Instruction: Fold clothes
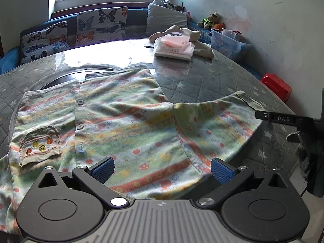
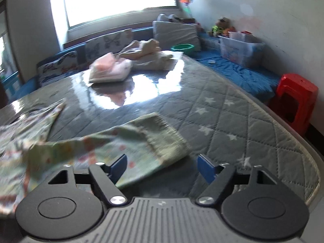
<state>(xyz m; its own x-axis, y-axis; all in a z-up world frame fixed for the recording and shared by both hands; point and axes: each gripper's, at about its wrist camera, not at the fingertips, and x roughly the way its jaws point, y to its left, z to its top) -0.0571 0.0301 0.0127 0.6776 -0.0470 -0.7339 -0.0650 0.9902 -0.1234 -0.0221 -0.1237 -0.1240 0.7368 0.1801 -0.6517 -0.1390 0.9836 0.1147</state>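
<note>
A child's button-front top (image 1: 121, 121), pastel striped with small fruit prints and a chest pocket (image 1: 39, 143), lies spread flat on the round table (image 1: 202, 77). My left gripper (image 1: 162, 170) hovers over its lower front, jaws wide open, with the cloth under the pads and not pinched. One sleeve (image 1: 214, 121) stretches out to the right. In the right wrist view that sleeve's ribbed cuff (image 2: 162, 137) lies just ahead of my right gripper (image 2: 162, 169), which stands open with the sleeve edge between its blue pads, untouched. The picture is blurred. A black finger (image 1: 279, 118) of the right gripper shows beside the cuff.
At the table's far side sit a pink tissue pack (image 1: 174, 46) and a crumpled beige cloth (image 1: 196, 38). A red stool (image 2: 295, 99) stands off the right edge, with a clear storage bin (image 2: 241, 48) on the blue bench. Butterfly cushions (image 1: 101, 24) line the sofa behind.
</note>
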